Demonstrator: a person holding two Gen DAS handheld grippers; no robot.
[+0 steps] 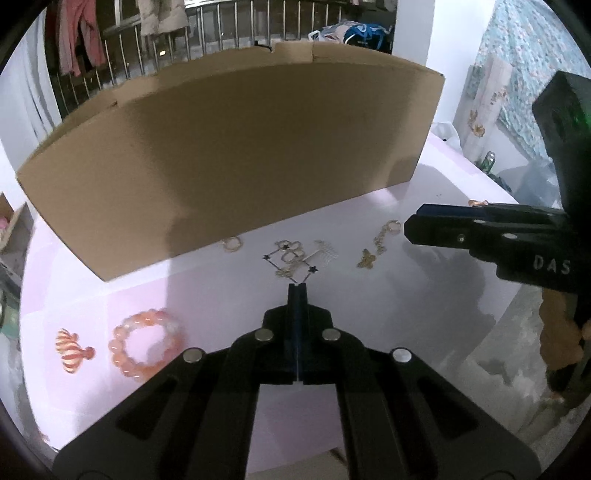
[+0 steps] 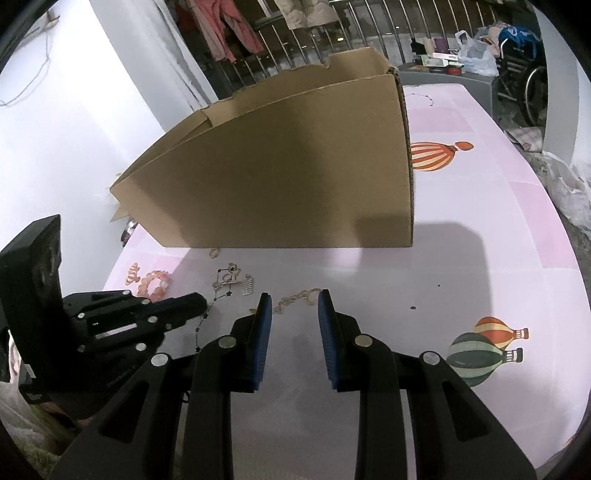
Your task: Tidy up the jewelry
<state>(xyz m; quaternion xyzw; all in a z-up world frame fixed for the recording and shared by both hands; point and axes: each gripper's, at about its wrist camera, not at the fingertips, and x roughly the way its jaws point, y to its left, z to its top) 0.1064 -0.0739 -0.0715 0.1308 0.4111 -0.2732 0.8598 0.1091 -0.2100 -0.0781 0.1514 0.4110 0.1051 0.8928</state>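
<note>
Jewelry lies on a pink tablecloth (image 1: 229, 306) before a big cardboard box (image 1: 236, 155). My left gripper (image 1: 297, 286) is shut on a thin star necklace (image 1: 291, 264) whose chain runs from the fingertips toward a pile of gold pieces (image 1: 290, 254). A small comb (image 1: 327, 253), a gold butterfly chain (image 1: 375, 247), a ring (image 1: 232, 243) and a pink bead bracelet (image 1: 146, 345) lie around. My right gripper (image 2: 294, 301) is open, just short of the gold chain (image 2: 295, 299). The star necklace (image 2: 207, 317) hangs from the left gripper (image 2: 201, 301) in the right wrist view.
The box (image 2: 288, 166) stands along the back of the table. Balloon prints (image 2: 480, 347) mark the cloth. Railings with hanging clothes (image 2: 229, 29) and bags are behind. A cluttered table edge lies at right (image 1: 517, 332).
</note>
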